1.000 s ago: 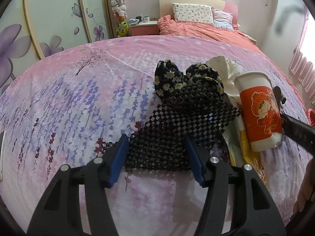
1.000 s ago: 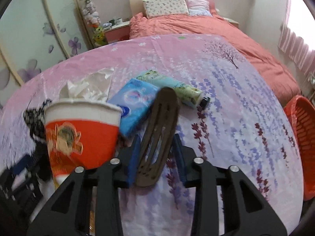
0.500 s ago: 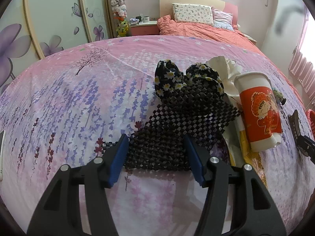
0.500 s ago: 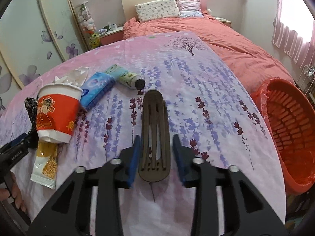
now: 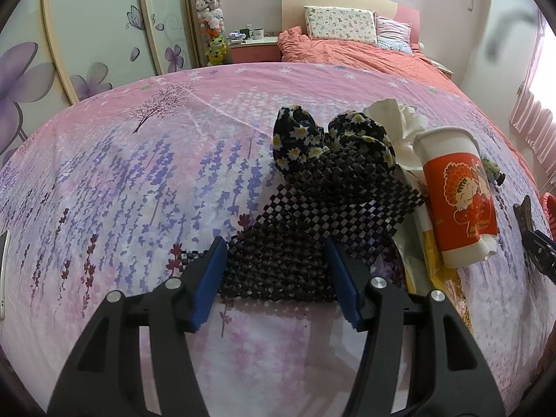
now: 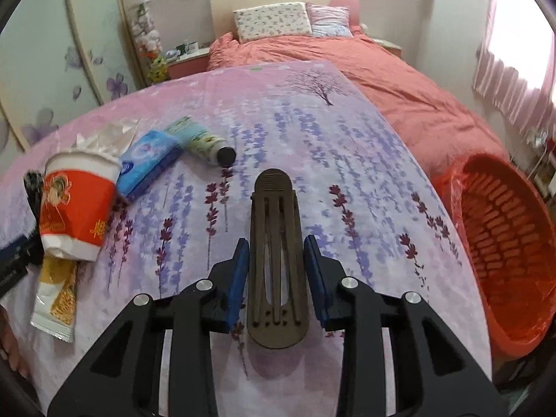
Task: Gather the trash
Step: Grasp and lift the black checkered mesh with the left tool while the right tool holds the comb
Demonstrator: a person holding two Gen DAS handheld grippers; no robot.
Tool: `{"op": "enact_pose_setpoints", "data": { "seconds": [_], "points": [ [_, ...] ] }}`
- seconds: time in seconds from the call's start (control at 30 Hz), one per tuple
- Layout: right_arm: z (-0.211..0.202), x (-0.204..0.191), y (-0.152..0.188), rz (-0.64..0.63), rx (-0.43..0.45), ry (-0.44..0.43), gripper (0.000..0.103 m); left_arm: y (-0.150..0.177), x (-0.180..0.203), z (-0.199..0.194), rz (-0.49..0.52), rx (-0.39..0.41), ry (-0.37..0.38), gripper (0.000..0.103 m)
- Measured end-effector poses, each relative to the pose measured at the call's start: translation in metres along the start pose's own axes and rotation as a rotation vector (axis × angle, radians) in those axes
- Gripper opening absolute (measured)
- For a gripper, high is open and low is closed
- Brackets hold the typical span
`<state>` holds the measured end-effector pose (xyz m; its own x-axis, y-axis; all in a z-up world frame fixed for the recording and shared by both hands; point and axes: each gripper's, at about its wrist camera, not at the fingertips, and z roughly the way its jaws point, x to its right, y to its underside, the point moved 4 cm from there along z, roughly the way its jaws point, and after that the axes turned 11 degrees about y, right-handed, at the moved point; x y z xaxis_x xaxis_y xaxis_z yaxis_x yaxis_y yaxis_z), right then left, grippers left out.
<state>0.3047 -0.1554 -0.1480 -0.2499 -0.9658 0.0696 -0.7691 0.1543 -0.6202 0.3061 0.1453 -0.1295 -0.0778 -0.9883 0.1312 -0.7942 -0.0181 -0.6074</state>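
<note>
the table (image 6: pixel 347 146) carries a pink lavender-print cloth, and the red mesh basket (image 6: pixel 504 243) stands just off its right edge – the likely drop point for trash. the right gripper (image 6: pixel 278 274) has a dark slotted hair clip (image 6: pixel 276 243) between its blue pads; the jaws have just been closing, yet a thin gap shows on each side, so the grip is not proven. close until both pads bear on the clip's flanks before any lift, then carry it level over the basket rim. the left gripper (image 5: pixel 276 278) stands apart around the near end of a black beaded mat (image 5: pixel 312 229). the trash lies at the left: a red-and-white paper cup (image 6: pixel 76 208) printed with a cartoon figure, a blue tissue pack (image 6: pixel 147 161), a tube (image 6: pixel 201 142) and a yellow wrapper (image 6: pixel 57 295) – their lettering is too small to read.
</note>
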Motion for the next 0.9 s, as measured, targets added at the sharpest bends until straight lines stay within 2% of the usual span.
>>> {"op": "enact_pose_setpoints", "data": {
  "seconds": [0.1,0.2,0.3,0.43,0.6,0.63,0.7,0.77,0.8,0.83,0.9],
  "points": [
    [-0.001,-0.007,-0.001,-0.039,0.007,0.047,0.034,0.000,-0.002,-0.001,-0.009,0.005,0.016,0.058],
    [0.000,-0.004,-0.001,-0.029,0.004,0.039,0.033,0.001,-0.005,-0.004,-0.009,0.010,0.048,0.060],
    [0.000,-0.005,0.000,-0.036,0.005,0.046,0.034,0.005,-0.004,-0.006,0.018,0.004,0.044,0.062],
    [-0.001,-0.005,0.000,-0.037,0.005,0.047,0.034,0.008,0.005,-0.005,0.037,-0.008,0.035,0.073],
    [0.000,-0.005,0.000,-0.036,0.004,0.045,0.034,0.005,0.014,-0.001,0.034,-0.010,0.009,0.074],
    [0.000,-0.004,0.000,-0.036,0.004,0.045,0.034,0.006,0.015,-0.001,0.036,-0.009,0.008,0.070],
    [0.000,-0.005,0.000,-0.036,0.004,0.045,0.034,0.006,0.017,-0.003,0.050,-0.001,0.009,0.056],
    [0.000,-0.005,0.000,-0.036,0.004,0.045,0.034,0.007,0.024,-0.005,0.075,0.005,0.004,0.035],
    [0.000,-0.004,0.000,-0.036,0.004,0.045,0.034,0.007,0.027,-0.005,0.085,0.005,0.002,0.030],
    [0.000,-0.005,0.000,-0.036,0.004,0.045,0.034,0.008,0.030,-0.005,0.093,0.006,0.000,0.018],
    [0.000,-0.005,0.000,-0.036,0.004,0.044,0.034,0.008,0.030,-0.007,0.092,0.008,0.004,0.015]
  ]
}}
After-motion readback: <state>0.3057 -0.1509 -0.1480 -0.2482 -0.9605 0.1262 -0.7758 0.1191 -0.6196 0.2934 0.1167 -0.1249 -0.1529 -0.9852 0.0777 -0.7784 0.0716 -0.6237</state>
